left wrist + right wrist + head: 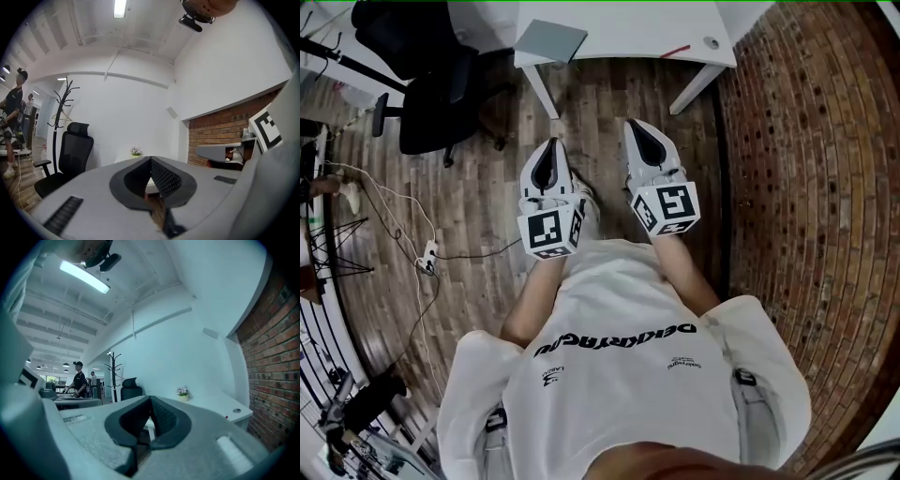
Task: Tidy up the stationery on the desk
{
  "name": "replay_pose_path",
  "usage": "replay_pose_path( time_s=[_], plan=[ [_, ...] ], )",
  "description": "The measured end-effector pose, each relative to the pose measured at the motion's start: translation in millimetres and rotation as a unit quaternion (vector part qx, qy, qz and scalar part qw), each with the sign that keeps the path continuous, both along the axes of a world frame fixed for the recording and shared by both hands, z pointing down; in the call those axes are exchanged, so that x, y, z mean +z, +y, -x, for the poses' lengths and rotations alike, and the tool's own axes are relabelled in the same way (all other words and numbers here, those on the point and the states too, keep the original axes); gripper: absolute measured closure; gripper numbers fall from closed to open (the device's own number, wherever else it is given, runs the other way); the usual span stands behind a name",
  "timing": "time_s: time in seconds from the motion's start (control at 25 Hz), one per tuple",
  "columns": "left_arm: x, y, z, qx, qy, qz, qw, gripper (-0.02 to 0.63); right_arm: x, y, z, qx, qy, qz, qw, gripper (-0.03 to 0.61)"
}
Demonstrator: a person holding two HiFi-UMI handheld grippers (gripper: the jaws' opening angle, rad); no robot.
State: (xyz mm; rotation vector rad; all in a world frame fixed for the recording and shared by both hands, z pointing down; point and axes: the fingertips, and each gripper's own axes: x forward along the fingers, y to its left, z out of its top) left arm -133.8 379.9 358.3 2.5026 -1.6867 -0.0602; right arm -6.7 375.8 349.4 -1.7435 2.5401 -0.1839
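Desk (628,28) white w/ grey pad (551,41), maybe pen (675,51).

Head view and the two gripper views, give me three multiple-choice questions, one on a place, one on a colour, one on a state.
1. Where does the grey folder lie? A on the floor; B on the white desk, at a corner; C on the chair seat.
2. What colour is the office chair? A black; B red; C white.
3. How are the left claw and right claw? A both shut, empty; B both wide open; C each holding a pen.
Answers: B, it rests at the desk's edge; A, seat and back are black; A, the jaws meet with nothing between.
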Motion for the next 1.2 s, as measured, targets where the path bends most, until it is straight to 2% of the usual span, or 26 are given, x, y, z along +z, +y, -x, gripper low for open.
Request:
replay_pose_path(
  time_s=[0.72,1.0,1.2],
  plan=[
    [-6,-300,35,0.004,0.024,0.047,0.9986,0.615,-6,-294,51,-0.020,0.019,0.046,0.999,0.581],
    [34,-376,48,0.006,0.033,0.103,0.9941,0.615,24,-372,69,-0.030,0.033,0.084,0.995,0.581],
    [60,-405,51,0.004,0.044,0.130,0.9906,0.615,52,-406,76,-0.051,0.042,0.118,0.991,0.581]
  ],
)
